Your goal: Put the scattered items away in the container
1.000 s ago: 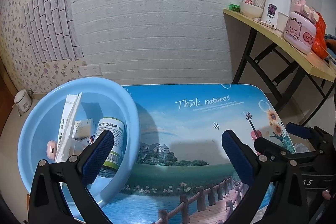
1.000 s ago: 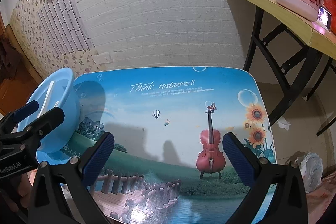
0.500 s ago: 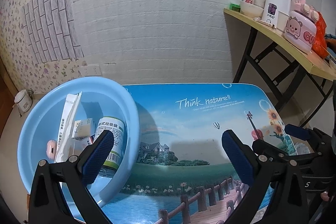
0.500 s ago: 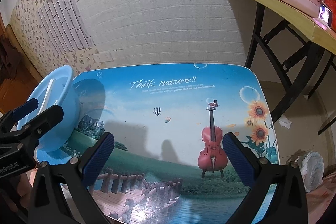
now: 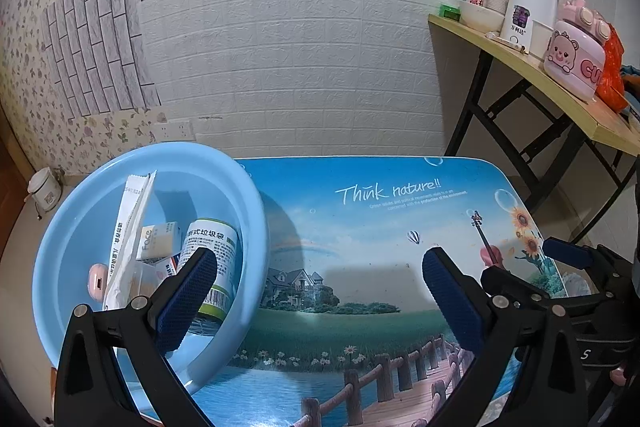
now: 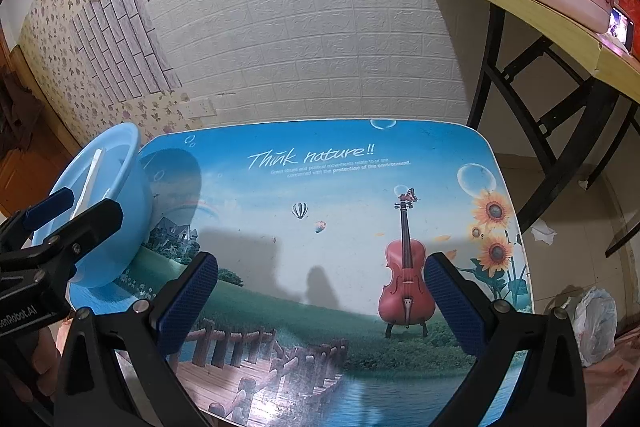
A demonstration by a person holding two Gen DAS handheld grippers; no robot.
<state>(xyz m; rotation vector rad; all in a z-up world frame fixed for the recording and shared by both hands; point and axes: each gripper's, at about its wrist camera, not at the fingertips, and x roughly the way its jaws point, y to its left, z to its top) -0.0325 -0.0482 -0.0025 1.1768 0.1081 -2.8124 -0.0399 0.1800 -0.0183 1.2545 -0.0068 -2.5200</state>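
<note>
Left tool (image 5: pixel 319 291) hangs wide open, gripping nothing; right tool (image 6: pixel 321 294) likewise gapes empty above the printed bench (image 6: pixel 340 195). Beyond, the blue basin (image 5: pixel 256 227) at the bench's left edge holds the roll (image 5: pixel 212 251), sachet (image 5: pixel 130 227) and box (image 5: pixel 160 241).

Basin on the table's 9 o'clock edge

The basin (image 5: pixel 248 227) sits on the table (image 5: pixel 380 227); inside it lie a roll (image 5: pixel 214 251), a small box (image 5: pixel 160 245) and a sachet (image 5: pixel 128 227). A shelf (image 5: pixel 532 67) stands at 2 o'clock.
</note>
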